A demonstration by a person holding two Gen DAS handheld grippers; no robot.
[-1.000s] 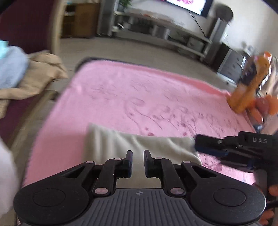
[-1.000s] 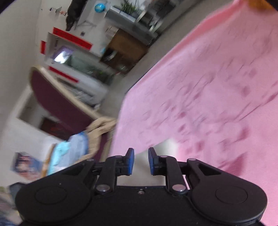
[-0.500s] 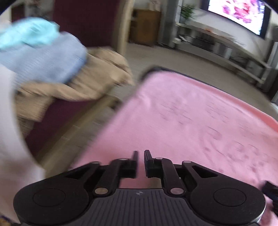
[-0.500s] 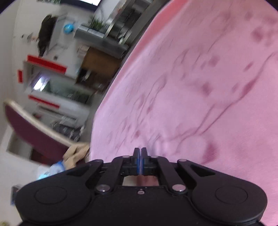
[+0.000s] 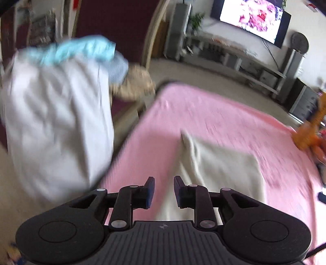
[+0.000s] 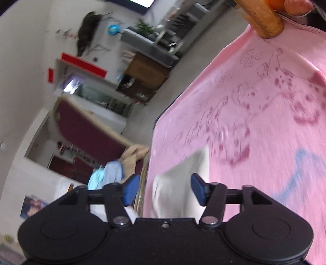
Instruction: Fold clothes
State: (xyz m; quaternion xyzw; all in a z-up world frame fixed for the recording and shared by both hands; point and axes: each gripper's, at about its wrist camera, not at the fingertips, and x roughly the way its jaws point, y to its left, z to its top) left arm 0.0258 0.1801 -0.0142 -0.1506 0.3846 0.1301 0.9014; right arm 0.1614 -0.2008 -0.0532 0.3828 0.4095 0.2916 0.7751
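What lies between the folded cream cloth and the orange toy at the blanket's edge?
Only bare pink blanket separates the folded cream cloth from the orange toy, as the left wrist view shows.

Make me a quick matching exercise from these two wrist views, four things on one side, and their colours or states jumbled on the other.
Things:
1. blanket
2. folded garment
3. right gripper
4. screen

Descriptions:
A. cream, lying on the blanket
B. switched on, against the far wall
C. pink, with a printed pattern
D. jaws apart, nothing between the pads

Pairs: 1-C, 2-A, 3-D, 4-B
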